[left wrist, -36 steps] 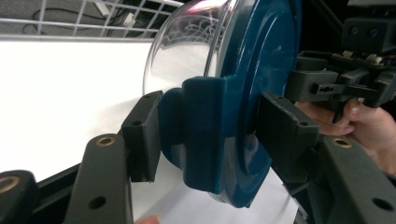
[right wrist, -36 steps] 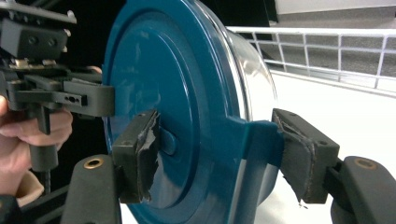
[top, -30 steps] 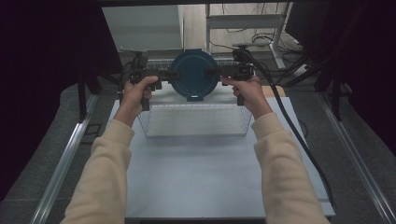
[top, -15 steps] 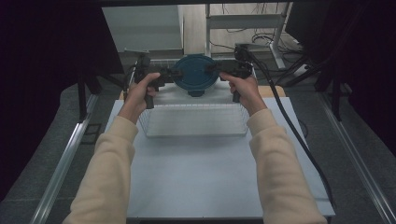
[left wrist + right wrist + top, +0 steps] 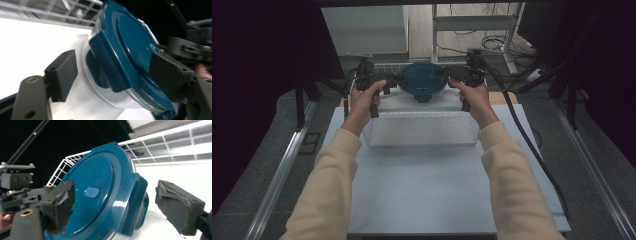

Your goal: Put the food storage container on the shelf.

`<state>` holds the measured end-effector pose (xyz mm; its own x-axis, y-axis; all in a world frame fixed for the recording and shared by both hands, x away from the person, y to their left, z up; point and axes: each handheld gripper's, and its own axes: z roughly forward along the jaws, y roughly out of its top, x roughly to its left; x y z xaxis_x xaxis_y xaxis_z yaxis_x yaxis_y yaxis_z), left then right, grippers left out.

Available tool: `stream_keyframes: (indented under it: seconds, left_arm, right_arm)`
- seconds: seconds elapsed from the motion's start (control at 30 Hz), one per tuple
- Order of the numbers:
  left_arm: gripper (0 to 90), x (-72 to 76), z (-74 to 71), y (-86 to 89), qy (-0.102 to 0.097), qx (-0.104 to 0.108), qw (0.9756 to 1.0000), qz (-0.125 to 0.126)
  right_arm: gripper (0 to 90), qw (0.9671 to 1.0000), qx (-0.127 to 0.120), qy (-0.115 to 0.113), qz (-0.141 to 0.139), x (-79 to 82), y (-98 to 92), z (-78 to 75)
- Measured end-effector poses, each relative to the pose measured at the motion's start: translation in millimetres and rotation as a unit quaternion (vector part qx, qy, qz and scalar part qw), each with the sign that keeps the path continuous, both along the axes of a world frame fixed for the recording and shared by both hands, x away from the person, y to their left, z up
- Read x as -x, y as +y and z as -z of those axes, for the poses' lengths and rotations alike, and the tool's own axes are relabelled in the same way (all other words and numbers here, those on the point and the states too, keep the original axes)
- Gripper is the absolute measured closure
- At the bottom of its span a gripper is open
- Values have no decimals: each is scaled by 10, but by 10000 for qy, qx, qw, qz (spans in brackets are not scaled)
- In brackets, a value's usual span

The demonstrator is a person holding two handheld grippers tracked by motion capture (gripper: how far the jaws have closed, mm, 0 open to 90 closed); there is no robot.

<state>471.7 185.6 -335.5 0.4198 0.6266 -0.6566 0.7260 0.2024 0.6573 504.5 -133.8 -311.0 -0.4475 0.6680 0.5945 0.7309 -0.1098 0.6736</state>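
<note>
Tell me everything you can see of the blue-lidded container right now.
The container is round, with a clear, glass-like body and a glossy dark-teal lid bearing flip-down clips on its rim, one raised oval at its centre. It is closed and stands past the white wire basket, between the left gripper and right gripper. Both jaws have just been opening, straddling opposite clips; contact is unclear.

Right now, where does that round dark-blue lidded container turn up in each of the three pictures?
High view: the round dark-blue lidded container sits top centre, between the left gripper and the right gripper.
Left gripper view: centre right, tilted, one latch flap between open jaws.
Right gripper view: centre left, lid facing the camera, latch flap between open jaws.
Shared landmark: the white wire basket beside the container.
</note>
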Motion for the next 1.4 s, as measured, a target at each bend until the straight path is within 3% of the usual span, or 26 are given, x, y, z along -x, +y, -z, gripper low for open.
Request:
stream_keyframes:
  seconds: [0.07, 0.1, 0.2, 0.23, 0.27, 0.3, 0.4, 0.6, 0.73, 0.83, 0.87, 1.0, 1.03, 1.13, 1.2, 1.23, 1.27, 1.3, 1.33, 1.4]
  left_arm:
    - [205, 75, -43, 9, -188, -138, 9997, -43]
    - [205, 118, -62, 11, -273, -194, 9994, -64]
    - [205, 274, -106, 27, -491, -267, 9984, -37]
    - [204, 313, -114, 32, -529, -278, 9982, -12]
    - [203, 367, -123, 40, -582, -304, 9978, 25]
    - [203, 422, -130, 45, -638, -293, 9975, 56]
    - [203, 590, -139, 42, -772, -380, 9961, 181]
    - [204, 948, -40, -5, -980, -806, 9907, 484]
    - [209, 1098, 36, -4, -1083, -930, 9885, 498]
    - [212, 1243, 146, 27, -1121, -916, 9883, 489]
    - [210, 1339, 240, 56, -1086, -879, 9890, 491]
    - [210, 1496, 401, 106, -1039, -933, 9892, 441]
    - [211, 1548, 460, 122, -1030, -972, 9891, 414]
    - [211, 1700, 650, 156, -997, -1126, 9881, 335]
    - [211, 1791, 780, 167, -970, -1282, 9865, 322]
    - [211, 1834, 845, 166, -951, -1365, 9856, 302]
    - [211, 1916, 973, 161, -937, -1544, 9831, 282]
    - [211, 1916, 973, 161, -937, -1544, 9831, 282]
    - [211, 1951, 1037, 157, -917, -1605, 9823, 290]
    - [211, 2001, 1157, 136, -809, -1732, 9809, 351]
  right_arm:
    - [119, 9995, 81, -304, -77, 148, -12, -60]
    - [119, 9995, 81, -304, -77, 148, -12, -60]
    - [110, 9962, 433, -728, -178, 324, -15, -110]
    - [108, 9923, 776, -926, -281, 423, -27, -133]
    - [109, 9894, 936, -1068, -294, 472, -37, -136]
    - [109, 9894, 936, -1068, -294, 472, -37, -136]
    - [120, 9825, 1159, -1409, -373, 665, -114, -108]
    - [138, 9795, 1176, -1543, -544, 905, -302, 29]
    - [145, 9783, 1173, -1609, -568, 1046, -430, 108]
    - [149, 9769, 1162, -1684, -609, 1219, -555, 206]
    - [150, 9769, 1110, -1699, -664, 1345, -626, 287]
    - [150, 9763, 1053, -1735, -757, 1534, -719, 412]
    - [150, 9756, 1018, -1767, -815, 1653, -776, 495]
    - [150, 9757, 975, -1765, -854, 1757, -824, 586]
    - [151, 9764, 982, -1702, -898, 1893, -877, 735]
    - [151, 9764, 982, -1702, -898, 1893, -877, 735]
    - [152, 9758, 1031, -1722, -866, 1976, -905, 840]
    - [152, 9758, 1031, -1722, -866, 1976, -905, 840]
    - [155, 9759, 1104, -1674, -864, 2047, -922, 967]
    - [155, 9757, 1184, -1607, -901, 2074, -922, 1037]
